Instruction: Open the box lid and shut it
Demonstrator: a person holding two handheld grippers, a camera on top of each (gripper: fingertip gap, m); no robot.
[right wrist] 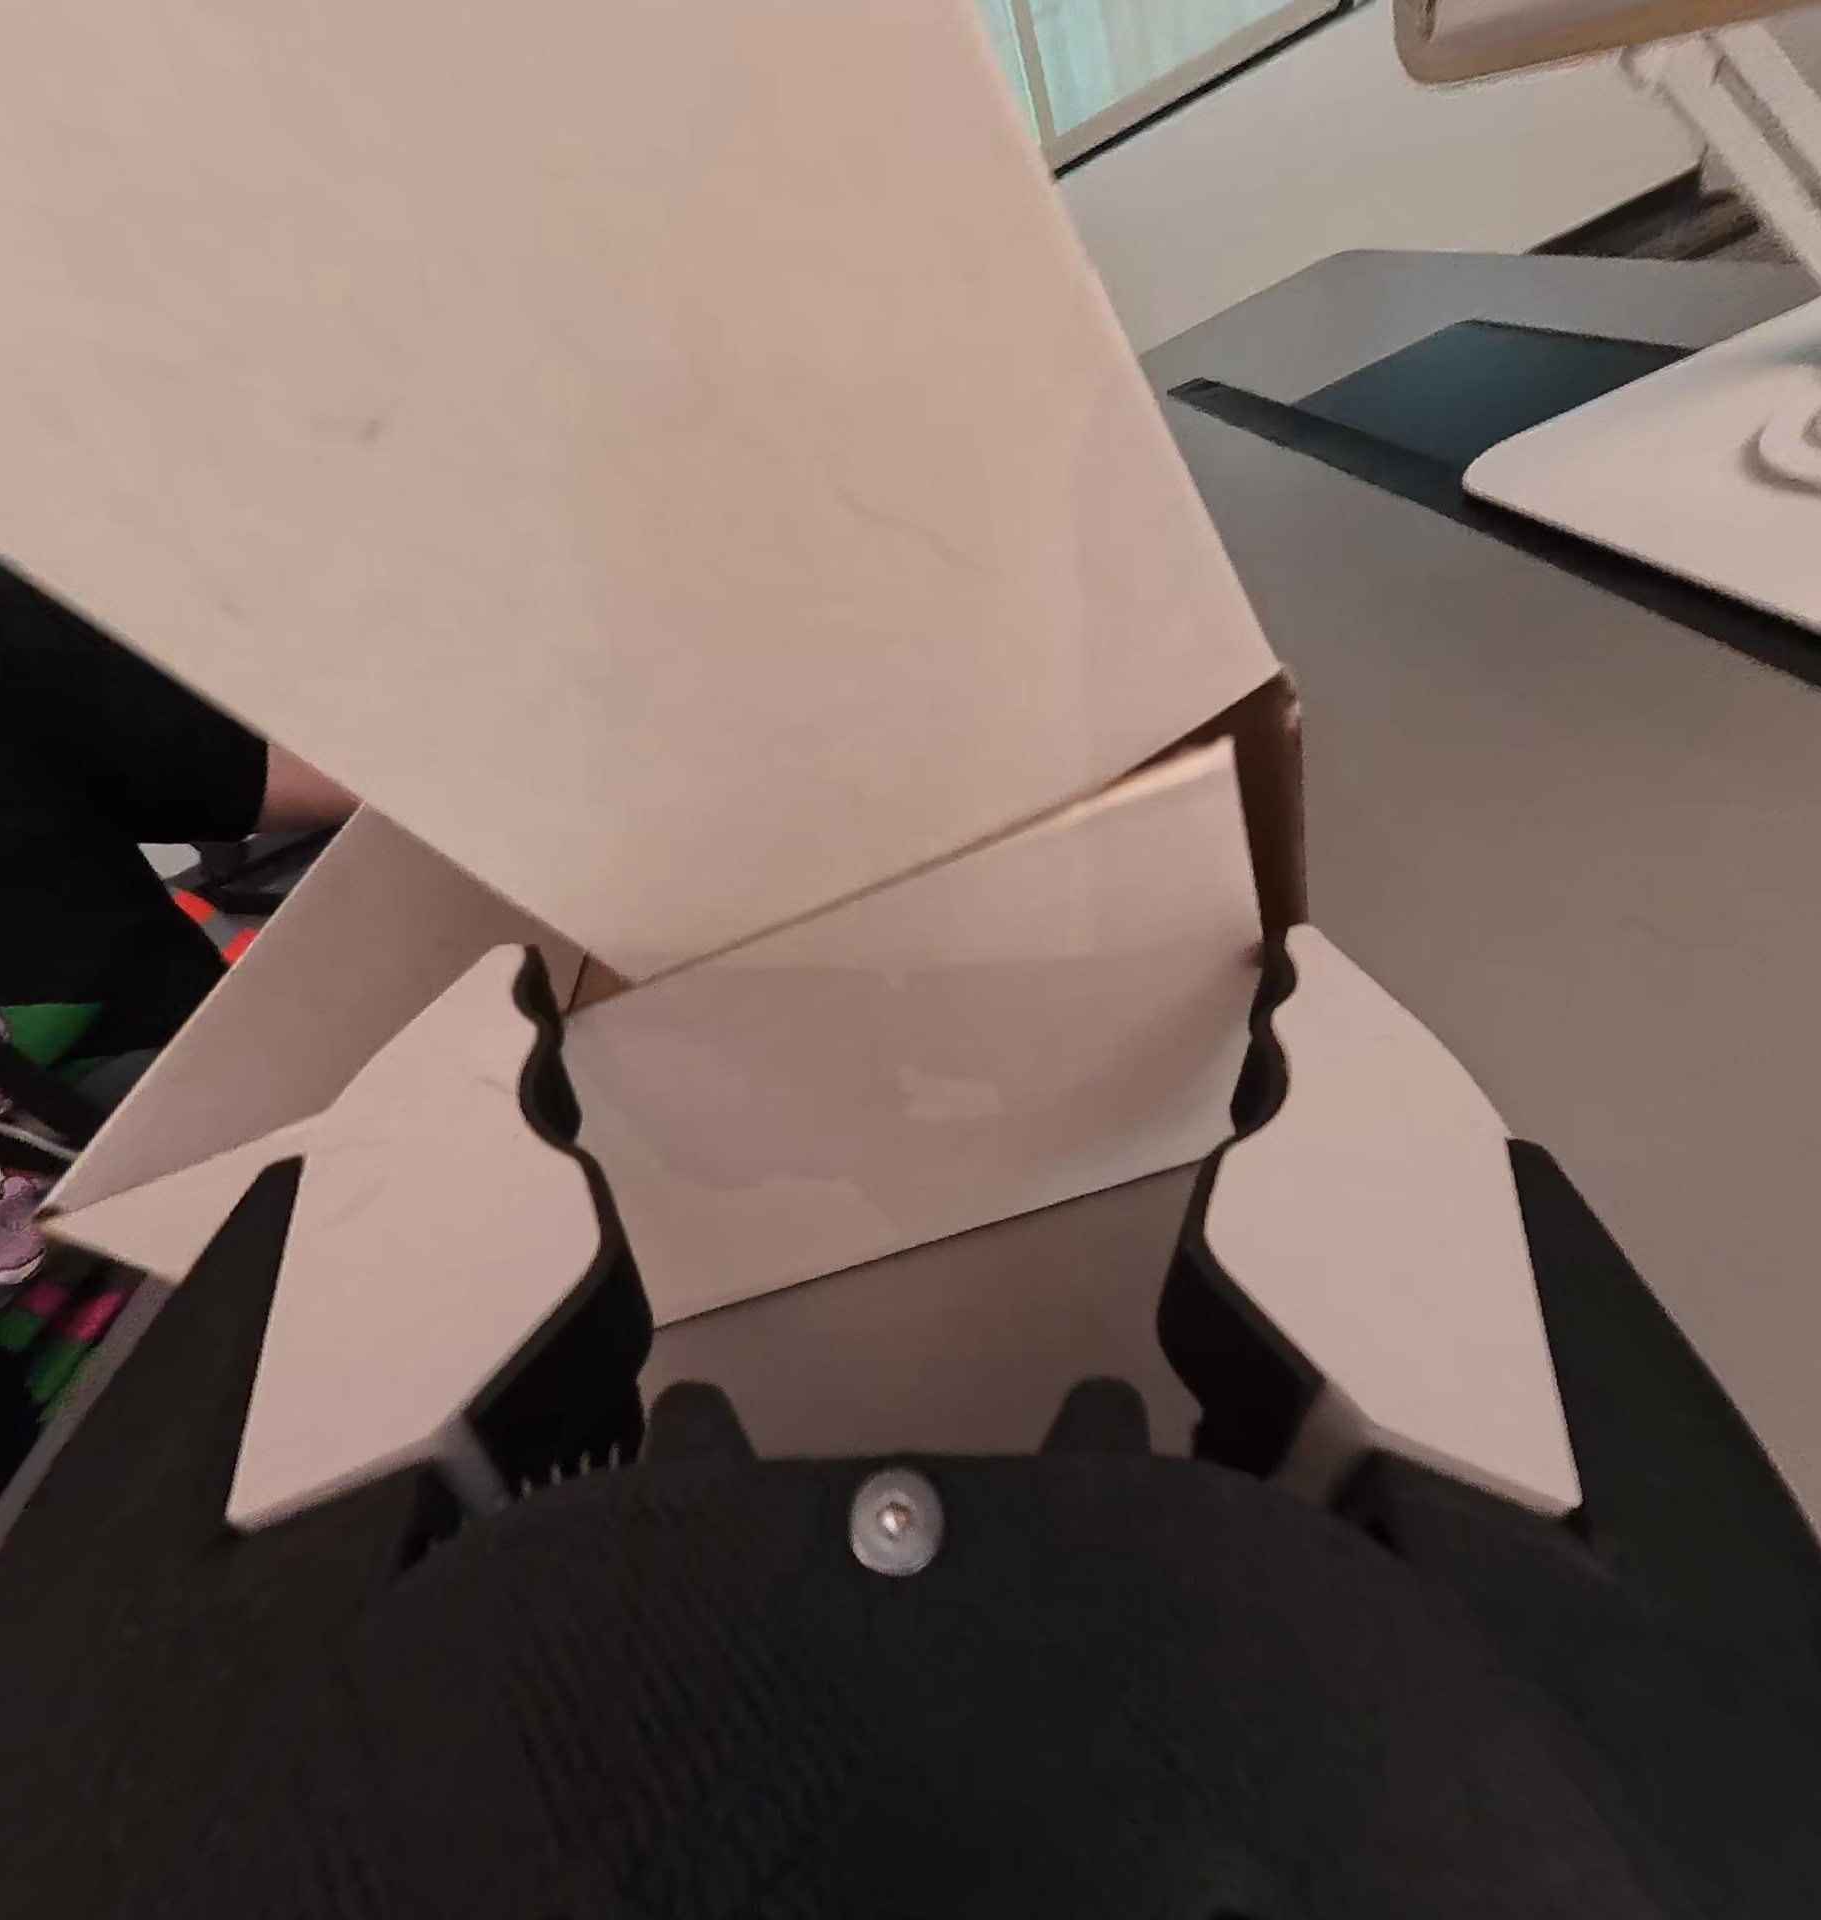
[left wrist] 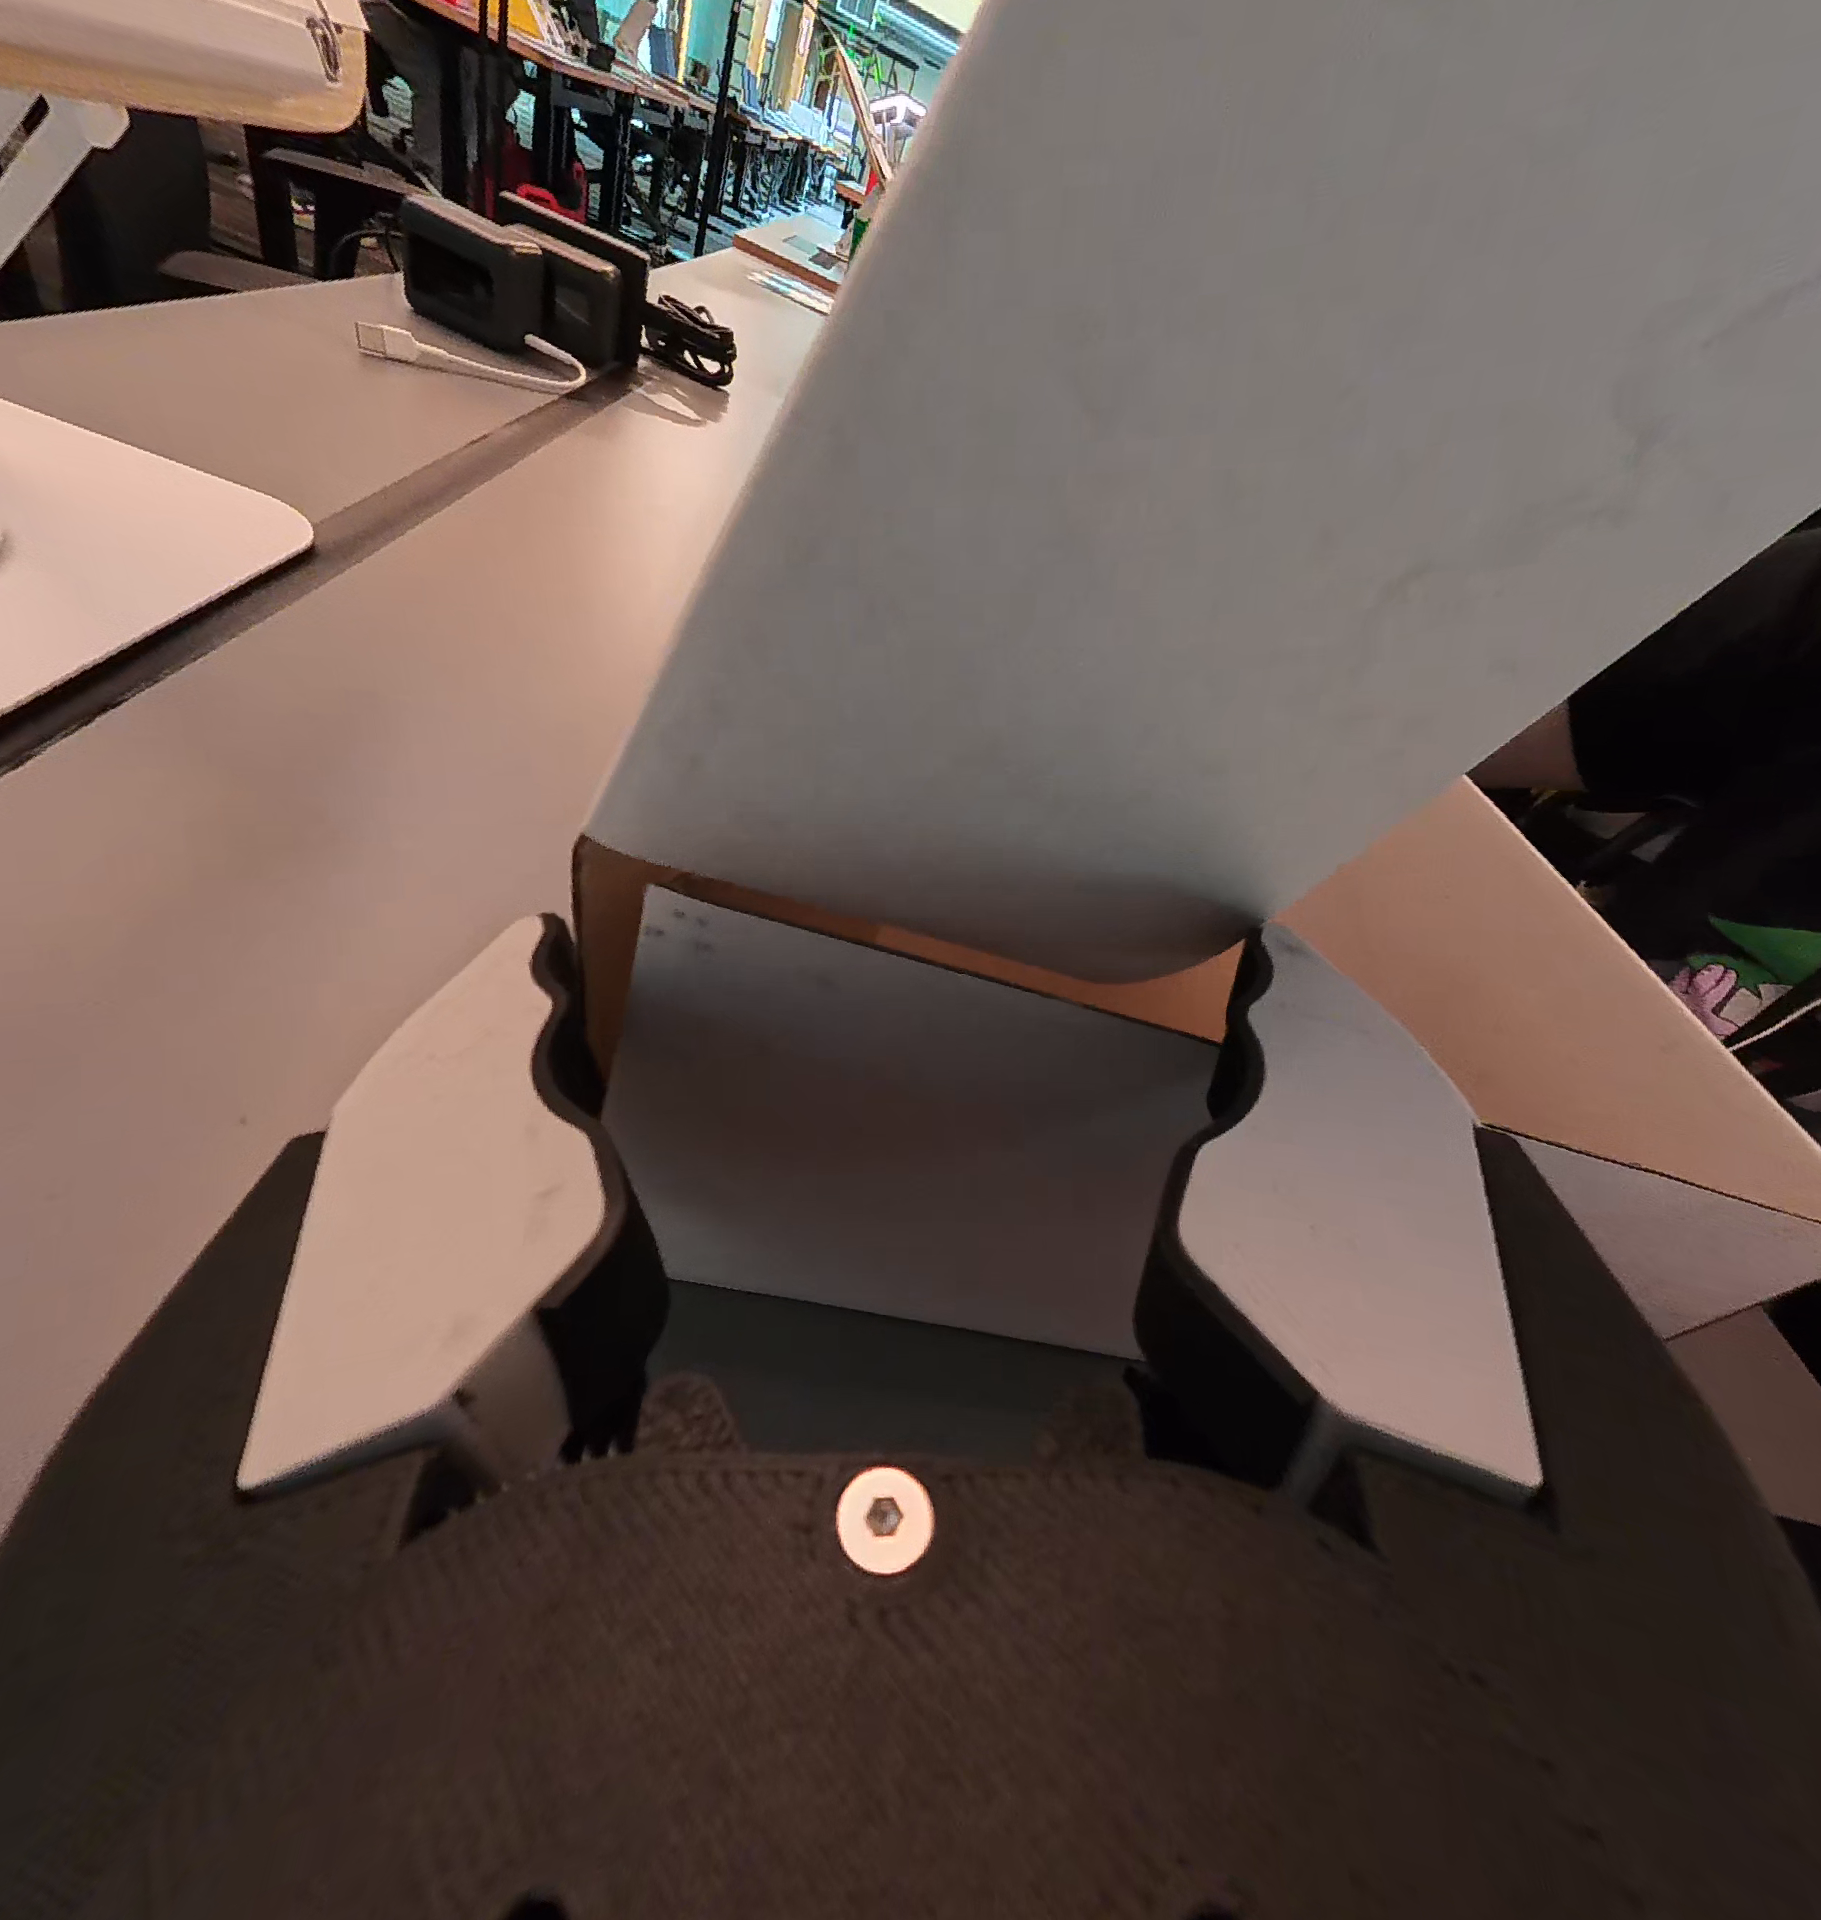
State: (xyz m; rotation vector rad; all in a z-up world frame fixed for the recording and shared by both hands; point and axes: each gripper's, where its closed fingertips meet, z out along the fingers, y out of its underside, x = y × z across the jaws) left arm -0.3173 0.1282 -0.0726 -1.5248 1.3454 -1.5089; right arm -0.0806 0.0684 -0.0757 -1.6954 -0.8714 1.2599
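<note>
Left wrist view: box lid is raised, leaning toward 1 o'clock over the white box on the grey desk; opening appears done, shutting remains. Left gripper stands wide apart, level, straddling the near wall, gripping nothing. Right gripper likewise spread, empty, aimed at 12 o'clock under the lid.

Box on table, lid raised above, monitor base left.

Left gripper spread wide, right gripper likewise (fingers apart)
</note>
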